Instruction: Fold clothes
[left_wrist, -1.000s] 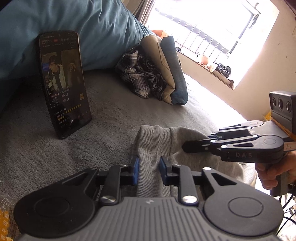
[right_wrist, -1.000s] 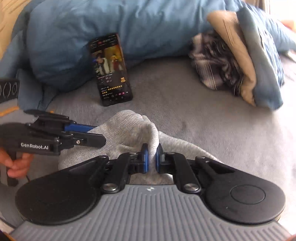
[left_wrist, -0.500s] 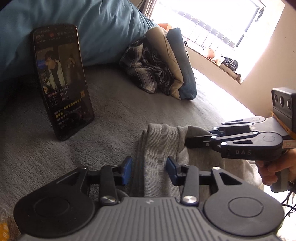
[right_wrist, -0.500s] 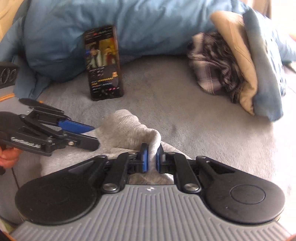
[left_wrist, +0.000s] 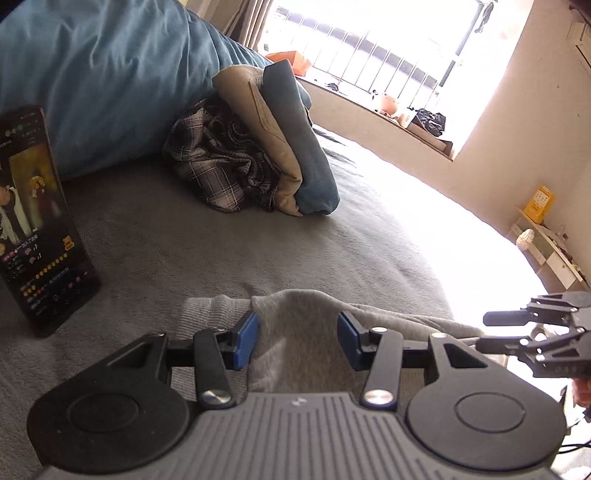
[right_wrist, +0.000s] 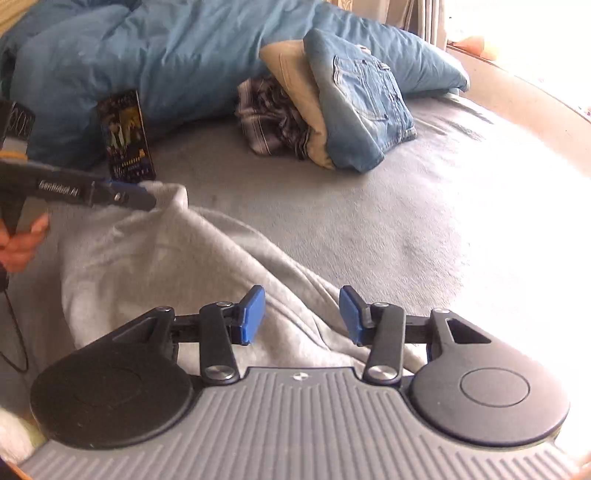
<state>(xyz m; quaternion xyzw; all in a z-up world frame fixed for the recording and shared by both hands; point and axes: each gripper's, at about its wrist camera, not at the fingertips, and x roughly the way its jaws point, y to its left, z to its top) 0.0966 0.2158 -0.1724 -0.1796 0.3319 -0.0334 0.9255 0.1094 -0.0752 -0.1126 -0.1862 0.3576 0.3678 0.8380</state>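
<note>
grey sweatshirt lies let go on the bed: a second ago both tools pinched it; now the left tool is spread, the right tool opening, cloth loose between. fold placed.

Left cam sat on the left tool, looking forward and down along its fingers, close over the grey garment on the bed, facing the window. Right cam sat on the right tool, same low angle, facing the blue duvet. Both views shared the garment, phone, clothes pile and duvet. Each caught the other tool at its frame edge.
</note>
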